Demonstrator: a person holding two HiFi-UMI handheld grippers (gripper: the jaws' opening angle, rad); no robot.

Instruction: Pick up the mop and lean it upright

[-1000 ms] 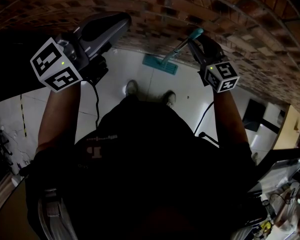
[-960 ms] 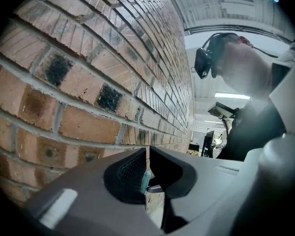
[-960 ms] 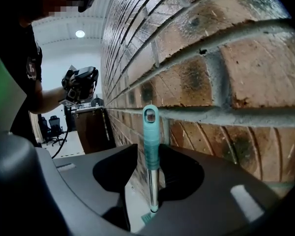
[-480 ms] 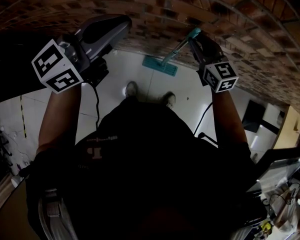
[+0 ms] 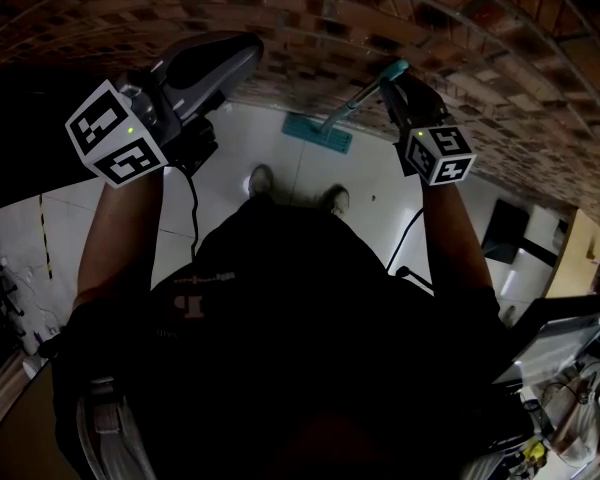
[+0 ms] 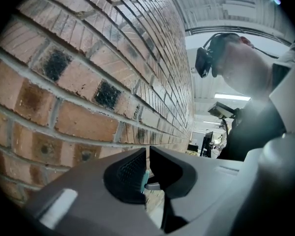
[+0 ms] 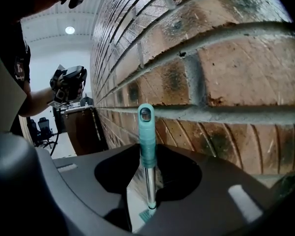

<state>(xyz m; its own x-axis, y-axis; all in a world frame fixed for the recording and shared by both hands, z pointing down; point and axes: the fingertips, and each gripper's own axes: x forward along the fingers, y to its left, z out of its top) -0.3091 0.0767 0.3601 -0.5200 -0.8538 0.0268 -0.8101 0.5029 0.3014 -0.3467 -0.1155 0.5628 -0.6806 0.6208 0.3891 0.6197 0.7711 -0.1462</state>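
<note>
- Mop point(image 5: 352, 102) stands nearly upright, its long axis running from the flat teal head point(image 5: 318, 131) on the pale floor point(image 5: 280, 163) up to the teal grip point(image 5: 395, 69) at the top of the metal handle.
- In the head view the handle slants from lower left to upper right, with the grip end toward the brick wall point(image 5: 310, 23). Whether the grip touches the bricks cannot be told.
- The mop head lies at the foot of the wall, just ahead of the person's shoes point(image 5: 263, 176).
- The right gripper point(image 5: 392, 81) is at the top of the handle. Its jaws have just been opening and stand apart, with the handle upright between them and a gap showing on one side.
- The left gripper point(image 5: 250, 46) is held up beside the wall, well apart from the mop, jaws closed together on nothing.
</note>
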